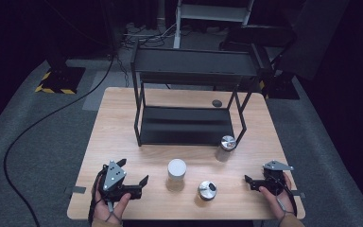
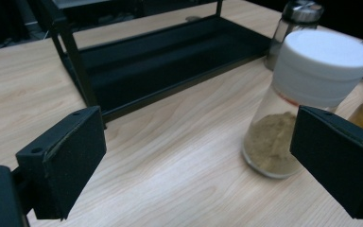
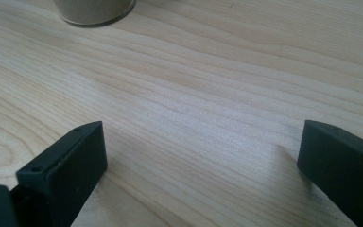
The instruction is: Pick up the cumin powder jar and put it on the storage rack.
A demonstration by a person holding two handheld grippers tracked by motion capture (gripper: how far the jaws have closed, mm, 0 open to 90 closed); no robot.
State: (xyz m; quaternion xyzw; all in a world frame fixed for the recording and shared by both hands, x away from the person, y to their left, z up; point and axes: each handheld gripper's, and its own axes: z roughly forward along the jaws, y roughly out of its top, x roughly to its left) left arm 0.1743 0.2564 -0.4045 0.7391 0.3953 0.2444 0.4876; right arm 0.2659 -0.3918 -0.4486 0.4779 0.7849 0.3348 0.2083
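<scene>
Big wooden table w/ a black two-tier rack standing at its far middle; in front of the rack, three jars apart from each other: a white-lidded jar of tan powder at centre, a silver-capped shaker by the rack's right leg, and a silver-lidded jar nearest the front edge. Left gripper sits front-left, jaws wide open & empty, aimed at the white-lidded jar, near it but not touching. Right gripper at front-right, jaws also spread, nothing btwn them, low over bare wood.
</scene>
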